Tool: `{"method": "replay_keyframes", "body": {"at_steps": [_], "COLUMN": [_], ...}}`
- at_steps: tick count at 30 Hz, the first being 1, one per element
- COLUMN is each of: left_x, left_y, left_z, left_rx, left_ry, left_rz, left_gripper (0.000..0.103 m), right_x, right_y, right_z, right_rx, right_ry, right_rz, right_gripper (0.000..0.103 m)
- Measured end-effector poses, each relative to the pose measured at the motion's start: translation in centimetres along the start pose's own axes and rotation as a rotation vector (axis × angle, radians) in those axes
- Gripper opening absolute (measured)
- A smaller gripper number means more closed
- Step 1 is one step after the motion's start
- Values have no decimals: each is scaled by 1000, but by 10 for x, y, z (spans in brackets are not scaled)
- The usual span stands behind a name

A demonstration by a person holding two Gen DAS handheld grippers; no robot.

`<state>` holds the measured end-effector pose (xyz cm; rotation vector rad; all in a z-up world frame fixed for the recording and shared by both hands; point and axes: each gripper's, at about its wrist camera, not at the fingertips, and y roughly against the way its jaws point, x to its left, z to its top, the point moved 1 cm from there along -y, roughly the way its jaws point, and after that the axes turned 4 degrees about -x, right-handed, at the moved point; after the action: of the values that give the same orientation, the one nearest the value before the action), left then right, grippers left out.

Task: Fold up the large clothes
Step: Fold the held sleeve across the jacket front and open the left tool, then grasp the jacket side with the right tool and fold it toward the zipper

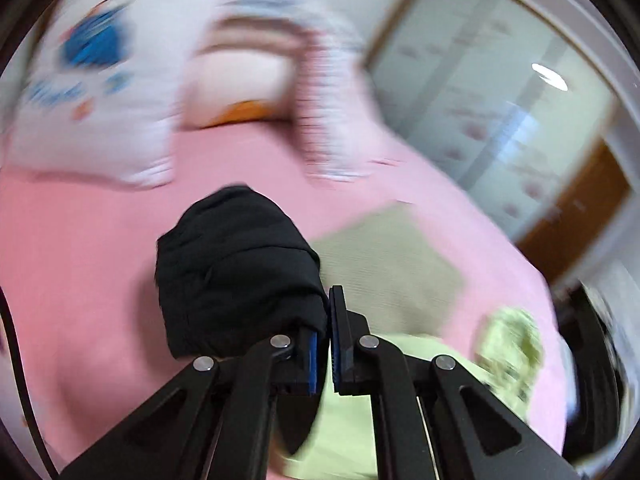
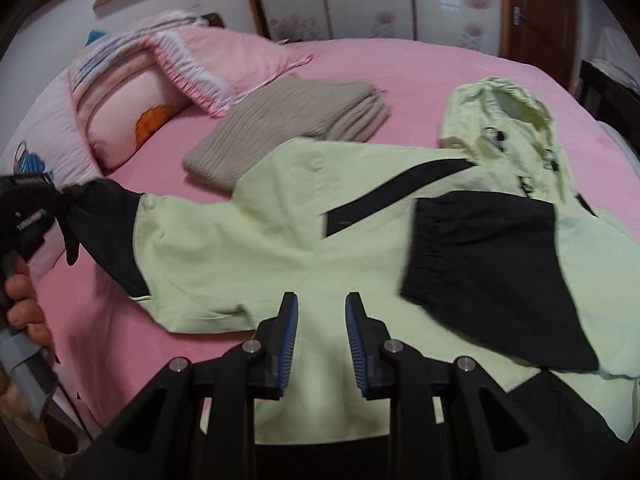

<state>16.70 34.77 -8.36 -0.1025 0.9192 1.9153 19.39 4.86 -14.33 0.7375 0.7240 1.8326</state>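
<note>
A pink bed (image 2: 420, 76) carries a pale green jacket (image 2: 280, 216) with black panels, spread across its near half, hood (image 2: 504, 108) toward the far right. Beyond it lies a folded beige garment (image 2: 296, 120), with pillows (image 2: 132, 96) at the far left. The left gripper (image 1: 323, 344) is clenched on the black cuff (image 1: 236, 268) of the jacket's sleeve, lifted off the bed. The right gripper (image 2: 321, 344) hangs released above the jacket's near hem.
</note>
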Motion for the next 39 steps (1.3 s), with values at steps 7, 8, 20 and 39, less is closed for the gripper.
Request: {"method": "replay_keyframes", "body": {"at_steps": [7,8,20,39], "left_x": [-163,-176,-263,-124], "left_y": [16,14,-41,40], "left_z": [-78,-88,-272,-115], "left_rx": [84,99,490,215], "left_ry": [-300,-325,-686,-445], "left_rz": [-292,-309,-280,-155], "left_gripper": [3,3,66,92], "right_x": [-99,-115,-233,-149], "right_y": [51,58,89,85], "right_z": [-4,-7,-70,9], "right_rx": [-88,-97,-41,-140], "right_ry": [-147,-171,-323,-113], "right_rz": [-131,-151,-302,-31], "right_gripper": [24,24,25,36]}}
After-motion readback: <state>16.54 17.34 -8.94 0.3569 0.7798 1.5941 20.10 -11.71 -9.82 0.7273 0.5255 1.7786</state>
